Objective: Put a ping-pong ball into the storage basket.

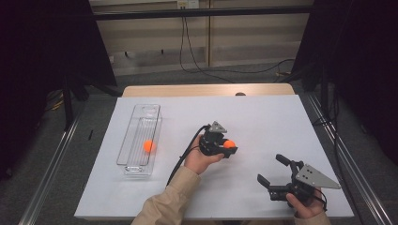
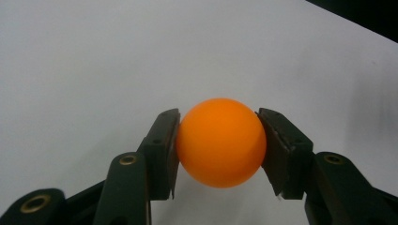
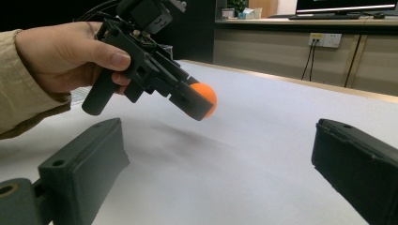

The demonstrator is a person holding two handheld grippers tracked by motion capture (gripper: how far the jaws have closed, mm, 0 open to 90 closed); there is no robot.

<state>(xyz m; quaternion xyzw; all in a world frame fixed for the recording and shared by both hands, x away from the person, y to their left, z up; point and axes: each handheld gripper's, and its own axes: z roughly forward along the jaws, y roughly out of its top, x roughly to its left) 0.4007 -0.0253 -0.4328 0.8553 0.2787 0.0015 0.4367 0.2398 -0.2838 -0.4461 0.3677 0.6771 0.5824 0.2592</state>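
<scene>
An orange ball (image 2: 220, 142) is clamped between the two black jaws of my left gripper (image 2: 219, 150), which is shut on it. In the high view that gripper (image 1: 229, 148) hovers over the middle of the white table with the ball (image 1: 228, 144) at its tip. The right gripper view shows the same ball (image 3: 206, 97) lifted off the table, casting a shadow below it. A second orange ball (image 1: 149, 146) lies inside a clear plastic tray (image 1: 139, 112) at the left. My right gripper (image 1: 271, 169) rests near the front right edge, jaws wide apart and empty (image 3: 220, 154).
The white sheet (image 1: 263, 112) covers the table, with a wooden edge (image 1: 206, 89) at the back. Cables run across the floor beyond it. A metal rail (image 1: 51, 159) runs along the left side and another along the right.
</scene>
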